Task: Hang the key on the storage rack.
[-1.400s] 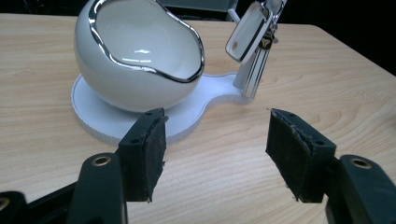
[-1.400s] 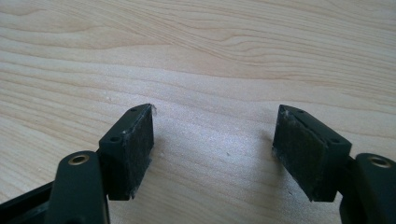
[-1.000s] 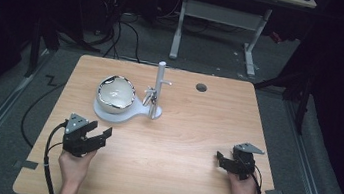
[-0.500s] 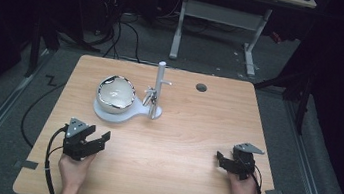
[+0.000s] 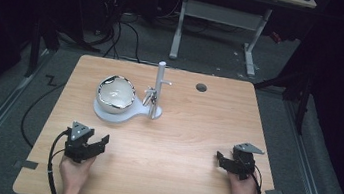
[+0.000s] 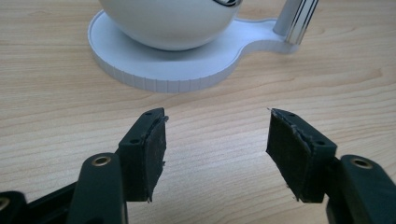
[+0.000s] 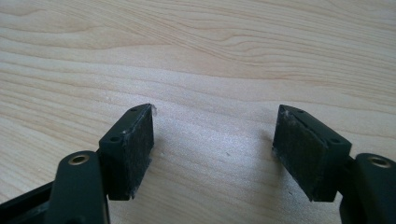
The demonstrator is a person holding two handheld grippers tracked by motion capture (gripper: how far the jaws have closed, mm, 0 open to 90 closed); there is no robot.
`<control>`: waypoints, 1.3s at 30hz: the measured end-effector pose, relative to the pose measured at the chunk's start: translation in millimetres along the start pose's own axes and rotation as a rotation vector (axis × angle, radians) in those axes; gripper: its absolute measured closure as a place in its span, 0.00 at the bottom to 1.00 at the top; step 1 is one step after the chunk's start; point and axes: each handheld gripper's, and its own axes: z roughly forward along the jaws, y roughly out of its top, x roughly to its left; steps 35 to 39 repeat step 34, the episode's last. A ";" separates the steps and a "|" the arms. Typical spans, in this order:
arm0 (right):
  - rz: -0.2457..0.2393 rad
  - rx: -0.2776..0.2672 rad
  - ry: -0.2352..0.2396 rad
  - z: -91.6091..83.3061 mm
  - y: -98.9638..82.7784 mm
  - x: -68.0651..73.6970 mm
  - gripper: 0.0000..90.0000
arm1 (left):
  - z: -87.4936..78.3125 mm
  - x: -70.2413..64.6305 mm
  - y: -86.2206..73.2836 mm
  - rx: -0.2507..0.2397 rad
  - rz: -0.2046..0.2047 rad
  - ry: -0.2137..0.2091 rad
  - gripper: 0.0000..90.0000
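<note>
Both grippers rest low in the frame, left gripper (image 5: 98, 144) and right gripper (image 5: 220, 160), jaws apart, empty. A careless reach could tip the bowl (image 5: 116, 93) off its white stand (image 5: 130, 114).

Bowl stand (image 5: 122, 113) blocks table centre-left

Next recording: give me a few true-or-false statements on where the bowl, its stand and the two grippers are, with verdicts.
1. The bowl sits on the round part of the white base. True.
2. The left gripper is shut on the bowl. False: its jaws stand open over bare table, apart from the base.
3. The right gripper has nothing between its jaws. True.
4. The upright post stands left of the bowl in the high view. False: it stands to the bowl's right.
5. The dark round hole lies in the tabletop to the right of the post. True.
</note>
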 end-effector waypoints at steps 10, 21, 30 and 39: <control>0.000 0.000 0.000 0.0 0.0 0.0 0.32 | 9.6 1.5 -6.0 0.034 0.022 0.047 0.42; 0.000 0.000 0.000 -0.1 0.0 0.0 0.32 | 18.6 1.2 -8.8 0.056 0.046 0.080 0.40; 0.001 0.000 -0.001 -0.1 -0.2 0.1 0.32 | 28.9 2.8 -16.2 0.128 0.050 0.109 0.33; 0.001 0.000 0.000 -0.1 -0.2 0.1 0.32 | 29.0 2.4 -16.2 0.129 0.053 0.110 0.32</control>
